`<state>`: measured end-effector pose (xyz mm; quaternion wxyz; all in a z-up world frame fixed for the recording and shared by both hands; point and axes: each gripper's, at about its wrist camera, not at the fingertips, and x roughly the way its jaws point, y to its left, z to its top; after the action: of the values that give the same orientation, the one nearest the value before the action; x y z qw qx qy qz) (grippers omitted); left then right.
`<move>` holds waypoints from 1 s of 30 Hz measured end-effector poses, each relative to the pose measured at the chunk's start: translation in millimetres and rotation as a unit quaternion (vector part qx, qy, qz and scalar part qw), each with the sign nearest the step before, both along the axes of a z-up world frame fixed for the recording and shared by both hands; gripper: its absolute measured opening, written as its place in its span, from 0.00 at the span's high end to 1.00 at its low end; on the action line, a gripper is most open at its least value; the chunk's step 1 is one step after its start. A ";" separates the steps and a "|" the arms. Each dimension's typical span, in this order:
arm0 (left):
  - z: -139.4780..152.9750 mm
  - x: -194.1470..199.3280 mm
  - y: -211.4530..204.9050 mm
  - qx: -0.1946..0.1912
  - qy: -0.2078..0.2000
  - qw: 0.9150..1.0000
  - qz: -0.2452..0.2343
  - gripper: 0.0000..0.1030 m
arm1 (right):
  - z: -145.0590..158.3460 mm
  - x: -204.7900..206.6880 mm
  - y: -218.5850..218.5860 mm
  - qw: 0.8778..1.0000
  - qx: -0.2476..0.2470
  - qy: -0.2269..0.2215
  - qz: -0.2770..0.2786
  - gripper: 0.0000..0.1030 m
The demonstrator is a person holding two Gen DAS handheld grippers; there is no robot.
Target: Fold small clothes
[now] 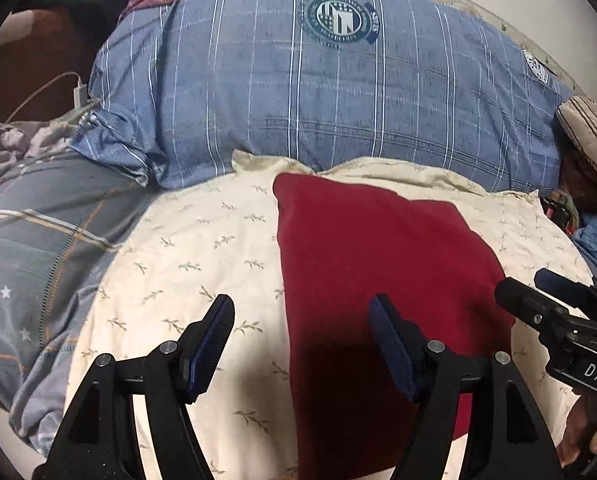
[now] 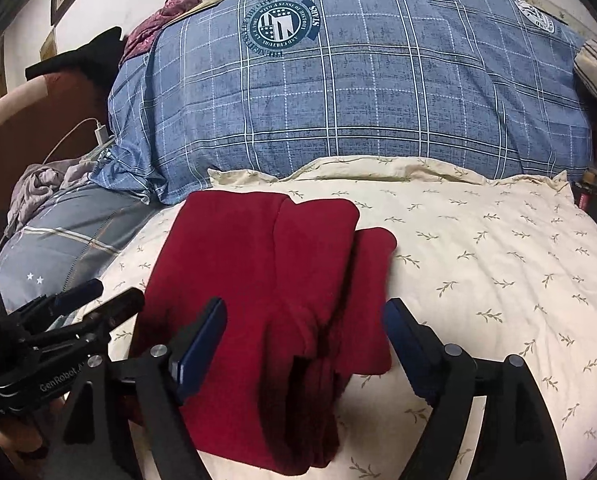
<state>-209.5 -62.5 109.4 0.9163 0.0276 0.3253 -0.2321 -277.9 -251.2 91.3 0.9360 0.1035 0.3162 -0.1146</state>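
Both hand-held grippers, left (image 1: 301,316) and right (image 2: 304,320), hover released over the red garment (image 2: 266,280), partly folded on the cream pillow (image 2: 498,280). Next fold likely needs gripping its near edge.

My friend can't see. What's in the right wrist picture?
A folded red cloth lies on a cream leafy sheet. The open right gripper hovers over it. A blue plaid pillow sits behind.
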 end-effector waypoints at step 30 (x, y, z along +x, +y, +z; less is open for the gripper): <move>5.0 0.8 7.9 0.003 -0.009 1.000 0.006 0.32 | -7.2 7.3 11.1 0.999 0.002 0.028 0.033 0.16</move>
<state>-208.7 -54.6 114.3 0.9204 0.0307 0.3180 -0.2255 -270.6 -240.2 84.0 0.9300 0.0913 0.3455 -0.0859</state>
